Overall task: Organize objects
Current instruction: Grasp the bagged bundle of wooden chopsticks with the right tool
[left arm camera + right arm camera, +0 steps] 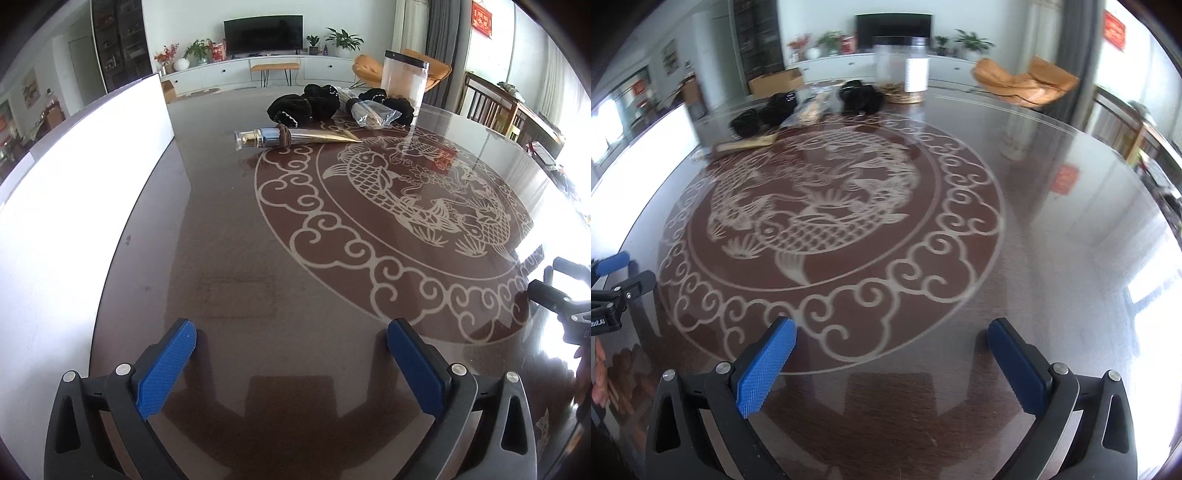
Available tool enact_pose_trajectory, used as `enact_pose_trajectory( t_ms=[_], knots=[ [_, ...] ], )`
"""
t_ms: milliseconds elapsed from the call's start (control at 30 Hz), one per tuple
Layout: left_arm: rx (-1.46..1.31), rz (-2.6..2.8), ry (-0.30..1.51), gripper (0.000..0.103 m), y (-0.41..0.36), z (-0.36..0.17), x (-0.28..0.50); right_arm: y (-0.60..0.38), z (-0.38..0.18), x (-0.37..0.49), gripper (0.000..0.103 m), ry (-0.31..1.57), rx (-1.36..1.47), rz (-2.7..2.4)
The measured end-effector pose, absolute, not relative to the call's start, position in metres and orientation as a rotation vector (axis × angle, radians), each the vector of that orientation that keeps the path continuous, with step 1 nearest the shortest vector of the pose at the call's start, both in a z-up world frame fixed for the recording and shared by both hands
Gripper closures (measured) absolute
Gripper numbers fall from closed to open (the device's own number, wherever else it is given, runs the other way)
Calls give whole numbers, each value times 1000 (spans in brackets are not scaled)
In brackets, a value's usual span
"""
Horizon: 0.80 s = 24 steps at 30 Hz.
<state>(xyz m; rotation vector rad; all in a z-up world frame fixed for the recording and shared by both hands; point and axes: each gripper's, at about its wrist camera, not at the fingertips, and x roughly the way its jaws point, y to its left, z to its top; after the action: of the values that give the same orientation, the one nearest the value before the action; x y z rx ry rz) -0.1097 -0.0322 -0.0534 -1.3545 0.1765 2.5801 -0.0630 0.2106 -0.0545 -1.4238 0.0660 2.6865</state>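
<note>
A: Starting out, I'd say. The left gripper [291,345] and right gripper [892,341] both have their jaws spread apart, holding nothing, low in frame over the table [229,258].

B: And the things to organize?

A: Clustered at upper centre: tube [295,137], black scrunchies [306,105], clear jar [404,79]. Next likely calls for reaching forward to the tube.

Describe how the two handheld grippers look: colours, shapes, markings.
Both match. The left gripper and the right gripper each have two black angular plastic arms with triangular cut-outs and silver rivets, tipped by blue textured pads. White lettering marks the left gripper's body in the right wrist view.
</note>
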Motion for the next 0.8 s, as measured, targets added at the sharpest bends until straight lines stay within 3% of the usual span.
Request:
enact_pose_trajectory(
  t_ms=[233,433,500,567,767,800],
  knots=[
    [-1347,2585,172,0,-33,-54,-109,196,-25,-126,0,-156,-1335,2845],
    [-1347,2584,172,0,-33,-53,-110,191,7,-245,0,-102,-1327,2876],
    [-1347,2584,169,0,-33,-53,-109,178,6,-278,6,-121,-1361,2864],
    [-1347,2584,169,0,-33,-53,-109,165,-3,-308,30,-139,-1444,2826],
    [-1347,2584,169,0,-33,-53,-109,145,-25,-365,31,-96,-1542,2774],
    [-1347,2584,168,0,-33,-53,-109,144,-31,-370,37,-80,-1569,2755]
  ],
)
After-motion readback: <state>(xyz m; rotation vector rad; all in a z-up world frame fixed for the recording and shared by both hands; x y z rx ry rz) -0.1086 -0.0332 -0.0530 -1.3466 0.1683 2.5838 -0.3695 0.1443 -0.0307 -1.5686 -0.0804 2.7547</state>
